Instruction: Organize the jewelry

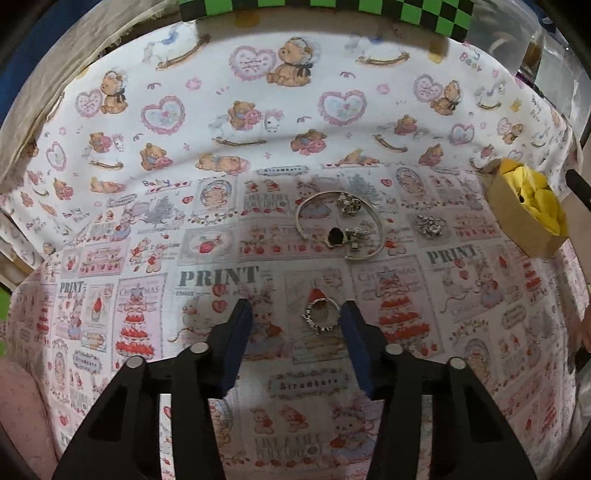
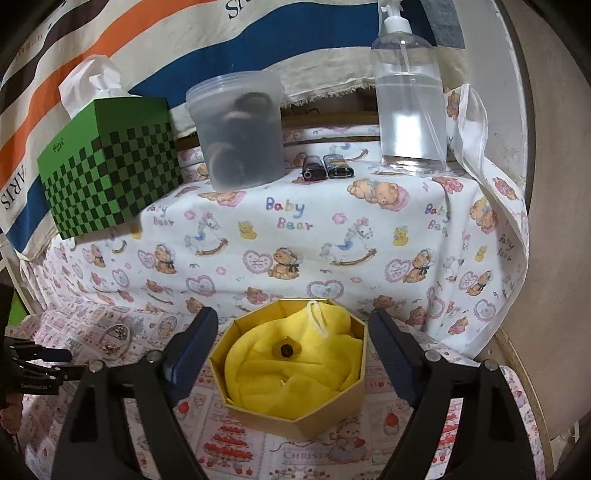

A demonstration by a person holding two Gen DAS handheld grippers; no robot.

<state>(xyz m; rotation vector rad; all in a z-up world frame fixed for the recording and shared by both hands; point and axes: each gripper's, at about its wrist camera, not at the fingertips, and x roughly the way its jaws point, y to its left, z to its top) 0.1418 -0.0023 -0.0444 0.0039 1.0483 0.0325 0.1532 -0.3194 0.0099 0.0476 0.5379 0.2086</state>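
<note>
With 1 dark ring [image 2: 285, 349] lying in the yellow box [image 2: 295, 413], both tongs are gaping empty, the left gripper [image 1: 295, 317] straddling a ring [image 1: 320, 316], the right gripper [image 2: 291, 332] idling, while a bracelet [image 1: 338, 225] is waiting.

A checkered green tissue box [image 2: 110, 173], lidded tub [image 2: 238, 129], clear pump bottle [image 2: 408, 99] and two lighters [image 2: 327, 168] line the shelf.

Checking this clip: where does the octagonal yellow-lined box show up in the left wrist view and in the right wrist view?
Left wrist view: the yellow-lined box sits at the far right edge, right of the bangle and the loose pieces.
Right wrist view: the same box is low in the centre, between the open fingers of the right gripper, with a dark-stoned piece on its lining.
Shared landmark: the green checkered tissue box.
</note>
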